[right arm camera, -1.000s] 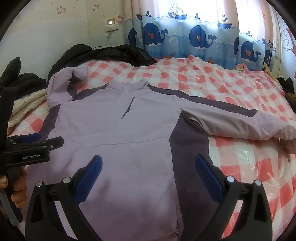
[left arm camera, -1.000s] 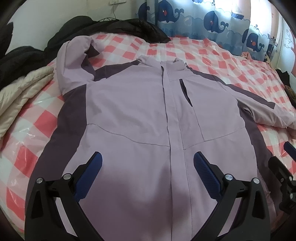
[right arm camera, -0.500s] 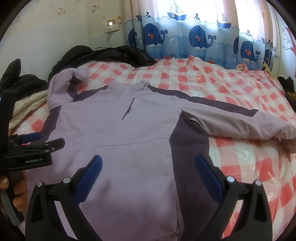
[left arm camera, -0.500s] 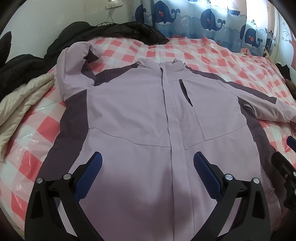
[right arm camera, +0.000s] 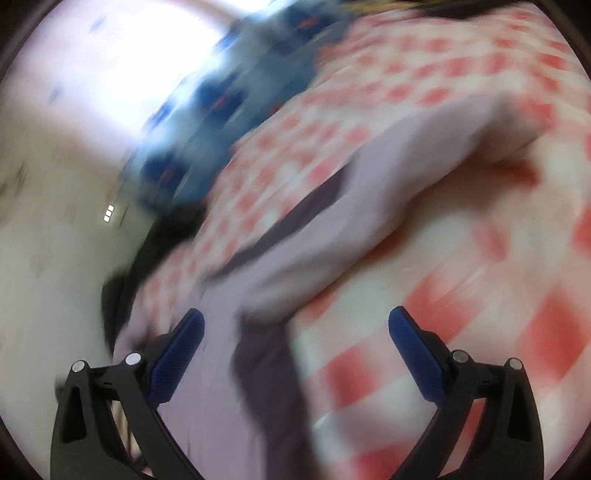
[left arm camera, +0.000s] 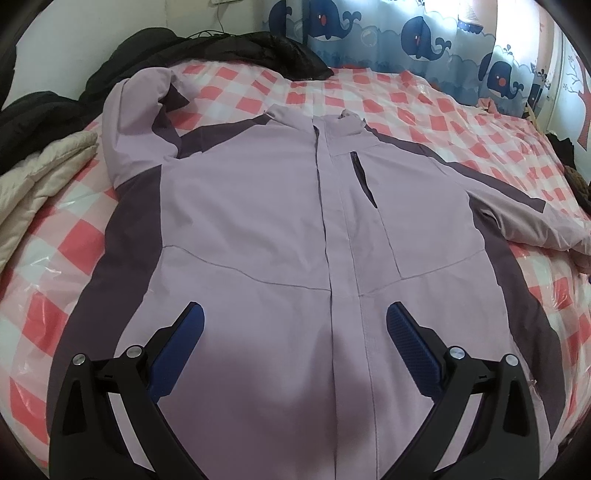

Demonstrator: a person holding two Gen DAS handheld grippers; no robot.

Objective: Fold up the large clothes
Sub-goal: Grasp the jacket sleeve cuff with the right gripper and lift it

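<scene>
left gripper hangs over the lower front of the jacket, jaws spread wide, nothing between them; black plastic arms with silver screws, ribbed blue pads. its shadow falls on the cloth directly between the jaws. jacket is smooth matte lilac shell fabric with dark purple side panels, lying flat and face up on the bed. long axis runs straight away from the jaws: hem nearest, stand collar at the far end. covered front placket runs up ahead of the gap, nearer the right jaw; slanted dark chest pocket zip beyond the right jaw. one sleeve is bent up far beyond the left jaw, the other sleeve stretches out flat past the right jaw. bed cover is red-and-white check, glossy, under crinkly clear plastic. cream quilted bundle off to the left, black puffy clothing at the far edge, whale-print curtain behind.

right gripper view is heavily motion-blurred and tilted; jaws spread wide, empty. ahead of the gap a long lilac sleeve with a dark stripe runs diagonally away to the upper right over the checks. finer detail can't be made out.
</scene>
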